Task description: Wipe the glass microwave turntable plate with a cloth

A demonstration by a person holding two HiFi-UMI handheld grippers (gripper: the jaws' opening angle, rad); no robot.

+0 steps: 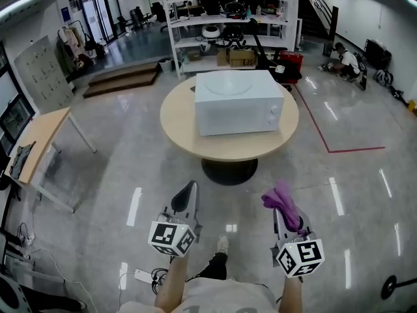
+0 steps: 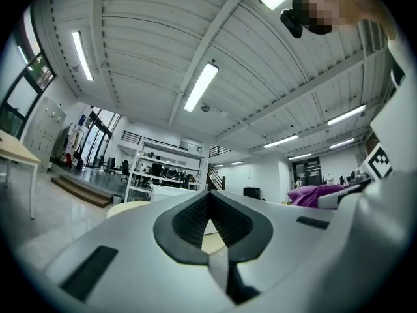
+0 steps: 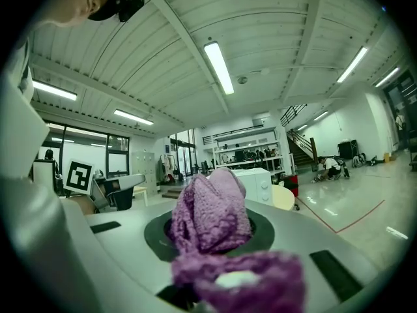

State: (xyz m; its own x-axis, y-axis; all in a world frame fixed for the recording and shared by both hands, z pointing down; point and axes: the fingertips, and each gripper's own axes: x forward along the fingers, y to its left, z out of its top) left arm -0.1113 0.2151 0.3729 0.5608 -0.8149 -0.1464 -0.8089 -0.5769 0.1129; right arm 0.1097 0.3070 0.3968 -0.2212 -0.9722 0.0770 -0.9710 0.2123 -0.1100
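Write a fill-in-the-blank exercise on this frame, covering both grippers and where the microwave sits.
1. The right gripper is shut on a cloth whose colour is ____.
2. The left gripper has its jaws together and holds ____.
3. The white microwave stands on a table whose top is ____ in shape.

Missing words: purple; nothing; round

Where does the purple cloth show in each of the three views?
Head view: purple cloth at lower right.
Left gripper view: at the right edge, mid-height.
Right gripper view: at the centre, held between the jaws.
Shared landmark: the white microwave on the round table.
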